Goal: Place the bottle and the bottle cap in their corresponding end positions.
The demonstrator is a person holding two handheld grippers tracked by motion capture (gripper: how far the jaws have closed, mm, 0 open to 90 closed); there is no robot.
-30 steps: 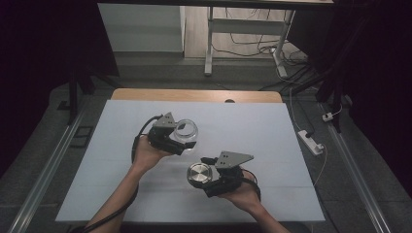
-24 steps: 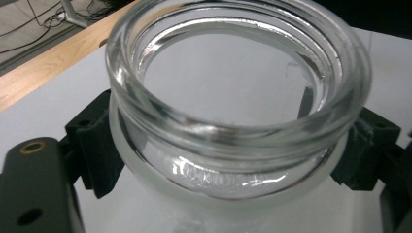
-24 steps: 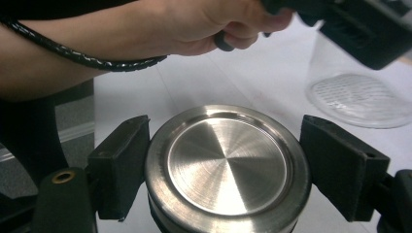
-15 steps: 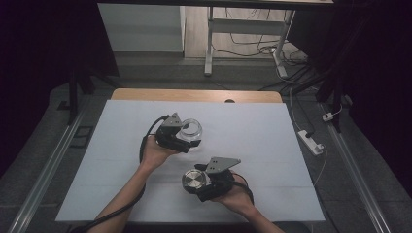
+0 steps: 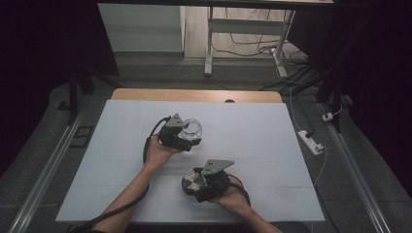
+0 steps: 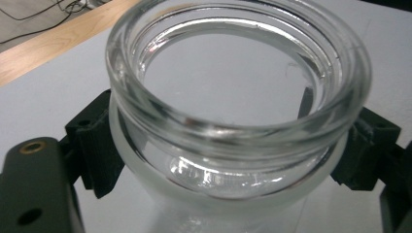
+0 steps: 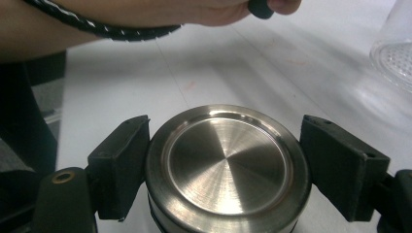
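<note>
My left gripper point(image 5: 188, 134) is shut on a clear glass jar point(image 5: 193, 128) near the middle of the white table point(image 5: 272, 145). In the left gripper view the jar point(image 6: 238, 97) has its open mouth tilted towards the camera, and the black pads point(image 6: 97, 145) press on its body below the rim. My right gripper point(image 5: 196, 186) is shut on a round brushed-steel lid point(image 5: 193, 184), nearer the front edge. In the right gripper view the lid point(image 7: 227, 162) sits flat side up between the pads point(image 7: 121, 165). The jar point(image 7: 396, 53) shows at the upper right there.
A wooden strip point(image 5: 194, 94) runs along the table's far edge. A white power strip point(image 5: 311, 141) lies on the floor to the right, with cables and a desk frame point(image 5: 209, 43) beyond. The person's left forearm point(image 7: 121, 19) crosses the top of the right gripper view.
The right gripper has carried the lid slightly left and towards the front edge. The left gripper has shifted the jar a little to the right.
</note>
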